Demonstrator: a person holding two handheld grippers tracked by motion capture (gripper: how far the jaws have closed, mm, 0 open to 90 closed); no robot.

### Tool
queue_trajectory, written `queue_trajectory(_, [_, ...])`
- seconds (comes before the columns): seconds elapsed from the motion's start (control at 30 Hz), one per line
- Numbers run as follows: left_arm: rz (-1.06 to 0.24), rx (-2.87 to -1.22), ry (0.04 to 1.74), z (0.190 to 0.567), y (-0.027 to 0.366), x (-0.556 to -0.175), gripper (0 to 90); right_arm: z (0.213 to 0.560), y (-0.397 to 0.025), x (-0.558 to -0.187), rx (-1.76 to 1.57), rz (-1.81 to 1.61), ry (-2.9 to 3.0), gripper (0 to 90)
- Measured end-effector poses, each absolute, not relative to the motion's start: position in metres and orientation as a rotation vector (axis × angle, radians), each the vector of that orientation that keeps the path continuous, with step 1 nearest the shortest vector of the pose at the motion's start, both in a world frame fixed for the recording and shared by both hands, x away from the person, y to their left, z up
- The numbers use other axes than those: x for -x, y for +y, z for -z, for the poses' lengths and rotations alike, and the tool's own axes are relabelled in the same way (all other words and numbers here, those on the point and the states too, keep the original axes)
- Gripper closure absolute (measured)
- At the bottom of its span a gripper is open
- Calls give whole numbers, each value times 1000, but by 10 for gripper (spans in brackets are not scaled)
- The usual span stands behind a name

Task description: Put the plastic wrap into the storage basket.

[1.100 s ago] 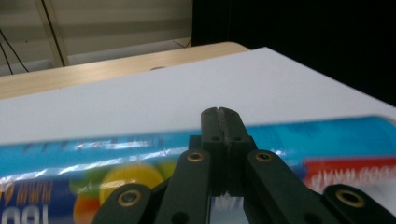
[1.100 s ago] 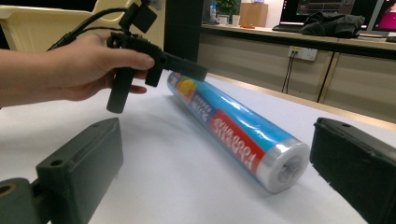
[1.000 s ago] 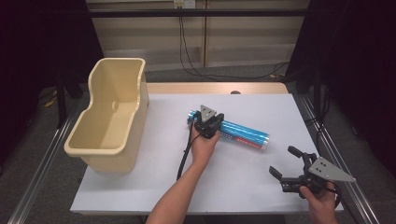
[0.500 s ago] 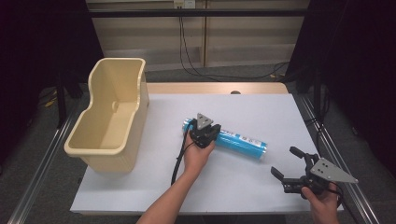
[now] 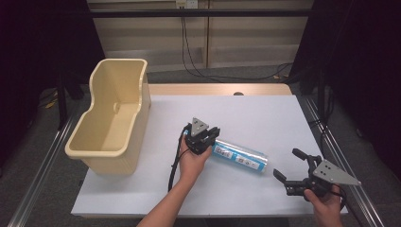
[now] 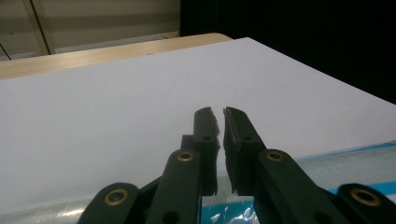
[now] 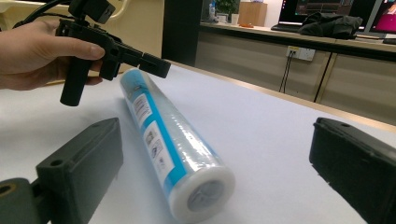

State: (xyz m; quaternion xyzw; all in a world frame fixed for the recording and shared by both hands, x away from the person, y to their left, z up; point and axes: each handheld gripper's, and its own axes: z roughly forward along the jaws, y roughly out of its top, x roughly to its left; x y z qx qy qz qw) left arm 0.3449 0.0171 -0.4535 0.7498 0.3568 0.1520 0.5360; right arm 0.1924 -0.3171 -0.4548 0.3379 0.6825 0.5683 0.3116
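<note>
1. The plastic-wrapped roll (image 5: pixel 239 157) is lying flat on the white table (image 5: pixel 265 118), right of the beige tub (image 5: pixel 113 118)
2. The left gripper (image 5: pixel 208 136) is hovering over the roll's left end, its jaws nearly touching, nothing between them
3. The right gripper (image 5: pixel 289 165) is gaping wide and empty, near the roll's other end

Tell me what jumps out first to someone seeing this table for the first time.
A blue-and-clear wrapped roll lies on its side near the middle of the white table, with the left gripper at its left end, jaws nearly together above the wrap. A big cream plastic bin stands at the table's left edge. The right gripper waits open at the near right corner, pointing at the roll.
</note>
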Motion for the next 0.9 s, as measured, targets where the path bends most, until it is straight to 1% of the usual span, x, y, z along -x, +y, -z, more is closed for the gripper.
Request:
queue_trajectory(0.07, [-363, -1822, 834, 455, 16, -343, 835, 456, -319, -193, -899, -1497, 1802, 24])
queue_trajectory(0.27, [-342, -1866, 835, 465, 18, -338, 838, 454, -319, -191, -889, -1496, 1797, 24])
queue_trajectory(0.4, [-325, -1822, 839, 468, 31, -326, 847, 455, -319, -191, -893, -1491, 1802, 24])
queue_trajectory(0.5, [-326, -1833, 828, 465, 35, -319, 848, 455, -320, -191, -897, -1491, 1801, 24])
queue_trajectory(0.6, [-300, -1845, 831, 460, 45, -308, 844, 454, -320, -190, -896, -1495, 1793, 24])
queue_trajectory(0.67, [-309, -1816, 830, 459, 53, -305, 843, 454, -319, -191, -892, -1496, 1793, 23])
queue_trajectory(0.7, [-322, -1771, 819, 458, 57, -304, 841, 454, -317, -191, -888, -1499, 1798, 24])
queue_trajectory(0.8, [-312, -1760, 834, 459, 57, -305, 830, 454, -316, -192, -881, -1495, 1805, 24])
queue_trajectory(0.9, [-292, -1790, 828, 465, 49, -309, 827, 454, -314, -193, -879, -1495, 1810, 24])
